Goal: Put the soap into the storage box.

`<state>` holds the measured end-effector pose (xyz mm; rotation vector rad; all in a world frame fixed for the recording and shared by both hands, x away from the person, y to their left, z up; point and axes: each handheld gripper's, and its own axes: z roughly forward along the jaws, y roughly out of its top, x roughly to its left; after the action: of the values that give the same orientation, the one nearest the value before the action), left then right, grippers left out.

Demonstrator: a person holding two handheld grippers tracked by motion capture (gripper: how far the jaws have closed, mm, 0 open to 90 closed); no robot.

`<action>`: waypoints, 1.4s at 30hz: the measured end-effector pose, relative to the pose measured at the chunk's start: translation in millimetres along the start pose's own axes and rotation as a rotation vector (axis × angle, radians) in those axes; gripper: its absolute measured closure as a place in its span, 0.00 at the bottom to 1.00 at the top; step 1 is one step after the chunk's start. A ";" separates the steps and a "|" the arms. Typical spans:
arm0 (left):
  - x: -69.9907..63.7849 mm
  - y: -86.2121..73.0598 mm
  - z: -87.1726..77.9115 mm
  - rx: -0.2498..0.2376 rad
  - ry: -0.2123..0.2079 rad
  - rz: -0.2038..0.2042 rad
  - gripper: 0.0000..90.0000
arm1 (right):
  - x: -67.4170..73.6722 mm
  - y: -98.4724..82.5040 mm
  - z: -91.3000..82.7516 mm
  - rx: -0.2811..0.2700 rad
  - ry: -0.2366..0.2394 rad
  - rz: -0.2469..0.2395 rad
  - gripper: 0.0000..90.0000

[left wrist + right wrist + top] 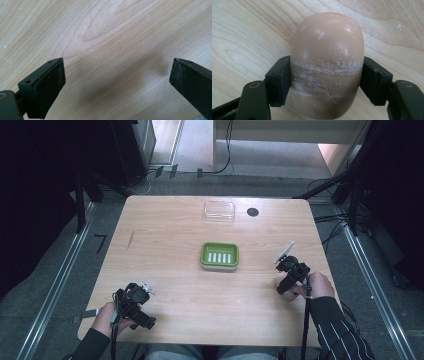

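Right gripper (327, 82) is clamped on a smooth, rounded tan soap bar (327, 62), scuffed white; left gripper (117, 75) is held spread above bare woodgrain surface (105, 30).

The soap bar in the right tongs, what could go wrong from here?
1. The soap bar is smooth, rounded and scored with white scrape lines where the right tongs clamp it, so it might squirt out.
2. The green soap dish sits well apart from the tongs, so a slip on the way could drop the bar on the table.
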<state>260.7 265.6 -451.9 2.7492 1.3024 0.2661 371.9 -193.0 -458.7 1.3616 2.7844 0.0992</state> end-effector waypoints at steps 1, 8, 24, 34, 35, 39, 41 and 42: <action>0.0 0.0 0.0 -0.002 -0.001 0.000 0.01 | 0.3 0.1 -0.4 -0.003 0.002 -0.004 0.37; -0.7 0.2 0.0 -0.004 0.000 -0.001 0.01 | 3.7 2.7 -5.5 -0.012 0.000 -0.014 0.37; -0.8 0.1 -0.3 -0.008 0.009 -0.005 0.01 | 12.4 15.8 -17.0 -0.058 0.002 -0.041 0.37; -0.2 0.1 0.0 -0.003 0.006 -0.001 0.01 | 16.4 26.0 -21.5 -0.073 0.004 -0.055 0.37; -0.2 0.1 0.2 -0.005 0.004 -0.001 0.01 | 17.2 26.8 -21.7 -0.072 0.003 -0.053 0.37; -0.6 0.3 0.6 -0.003 0.002 -0.002 0.01 | 18.4 30.4 -22.4 -0.074 0.004 -0.064 0.37; -0.7 0.3 0.9 -0.002 0.002 -0.001 0.01 | 18.8 32.3 -24.0 -0.074 0.006 -0.069 0.37; -0.7 0.3 1.0 -0.002 0.002 -0.001 0.01 | 19.7 33.0 -24.5 -0.080 0.007 -0.063 0.37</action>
<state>260.6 264.9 -452.9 2.7466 1.3036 0.2701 384.2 -158.2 -432.0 1.2574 2.7931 0.2107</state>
